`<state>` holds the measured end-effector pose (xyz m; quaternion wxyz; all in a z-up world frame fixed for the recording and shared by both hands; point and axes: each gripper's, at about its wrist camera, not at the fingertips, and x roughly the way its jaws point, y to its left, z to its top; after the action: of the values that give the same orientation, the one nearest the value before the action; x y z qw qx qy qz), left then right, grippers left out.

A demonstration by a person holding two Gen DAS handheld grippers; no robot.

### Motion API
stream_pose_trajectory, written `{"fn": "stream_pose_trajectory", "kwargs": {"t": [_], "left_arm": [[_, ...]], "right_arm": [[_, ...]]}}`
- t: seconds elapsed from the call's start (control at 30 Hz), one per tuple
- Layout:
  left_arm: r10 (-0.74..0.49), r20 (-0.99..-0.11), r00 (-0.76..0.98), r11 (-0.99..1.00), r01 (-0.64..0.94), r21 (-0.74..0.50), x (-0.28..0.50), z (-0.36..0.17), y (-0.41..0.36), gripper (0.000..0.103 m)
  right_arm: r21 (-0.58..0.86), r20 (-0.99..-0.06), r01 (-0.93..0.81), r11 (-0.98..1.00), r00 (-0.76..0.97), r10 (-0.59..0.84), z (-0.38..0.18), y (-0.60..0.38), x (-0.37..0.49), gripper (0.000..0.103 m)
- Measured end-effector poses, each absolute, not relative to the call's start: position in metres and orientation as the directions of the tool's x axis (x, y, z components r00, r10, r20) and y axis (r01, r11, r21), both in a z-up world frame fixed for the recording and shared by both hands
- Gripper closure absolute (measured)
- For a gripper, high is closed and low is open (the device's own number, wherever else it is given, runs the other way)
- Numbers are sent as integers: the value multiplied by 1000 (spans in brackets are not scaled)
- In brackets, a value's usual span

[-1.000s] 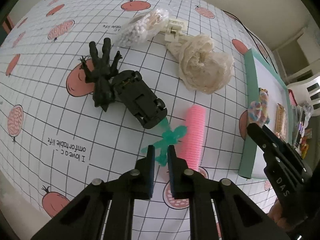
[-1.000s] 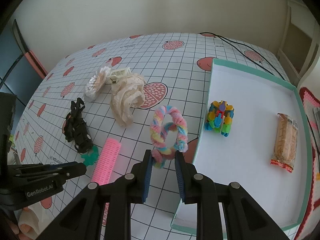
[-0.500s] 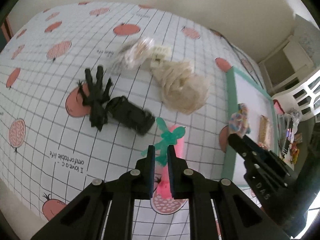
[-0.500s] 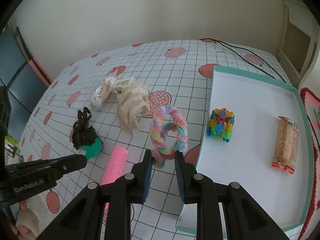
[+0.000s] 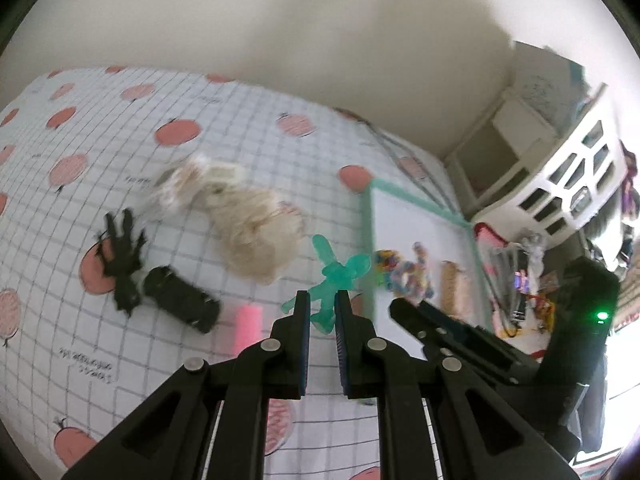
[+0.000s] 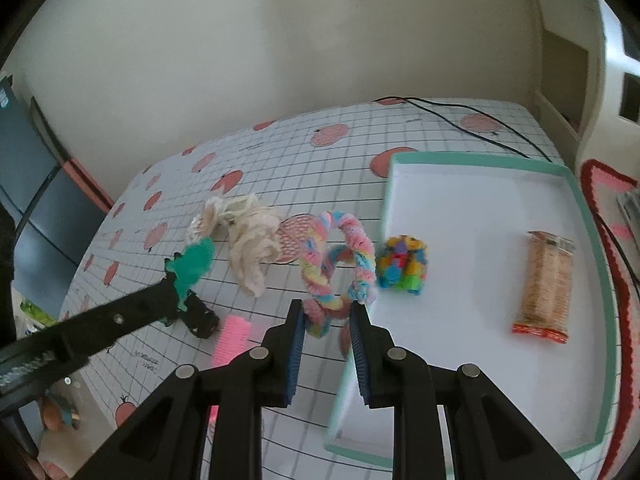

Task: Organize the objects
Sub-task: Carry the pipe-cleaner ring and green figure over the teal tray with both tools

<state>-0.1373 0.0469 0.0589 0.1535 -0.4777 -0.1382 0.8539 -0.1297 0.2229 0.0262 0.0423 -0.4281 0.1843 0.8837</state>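
Observation:
My left gripper (image 5: 321, 307) is shut on a green rubbery figure (image 5: 334, 278), held in the air above the tablecloth; the same green figure (image 6: 193, 263) shows at the left gripper's tip in the right wrist view. My right gripper (image 6: 327, 314) is shut on a twisted pastel ring (image 6: 340, 258), raised beside the left rim of the mint-edged white tray (image 6: 588, 216). Inside the tray lie a multicoloured block toy (image 6: 403, 263) and a wrapped cracker pack (image 6: 547, 285).
On the tablecloth lie a pink hair roller (image 6: 232, 338), a black toy car (image 5: 182, 304), a black spiky figure (image 5: 122, 258), a cream scrunchie (image 5: 256, 236) and a white beaded clip (image 6: 204, 218). A white shelf (image 5: 560, 172) and clutter stand right of the table. A cable (image 6: 460, 108) crosses the far edge.
The left gripper has lifted the green figure off the table and swung right toward the tray. The right gripper has carried the pastel ring higher and closer to the tray's rim.

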Motion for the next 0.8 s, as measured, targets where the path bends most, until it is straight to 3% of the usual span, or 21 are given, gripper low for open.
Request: {"fn": "stream_pose_trajectory", "kwargs": {"t": [0.27,0.8], "left_arm": [[435,-737,-518,-901,-238,-364,-131,68,93,91],[437,-787,-437,-897,-277,-344,-130,34,155,91]], "right_arm": [[289,-785,-324,-901,-619,-30,24,261,-110,79],[225,-841,-498,-837,-534,91,11,325,-70,79]]}}
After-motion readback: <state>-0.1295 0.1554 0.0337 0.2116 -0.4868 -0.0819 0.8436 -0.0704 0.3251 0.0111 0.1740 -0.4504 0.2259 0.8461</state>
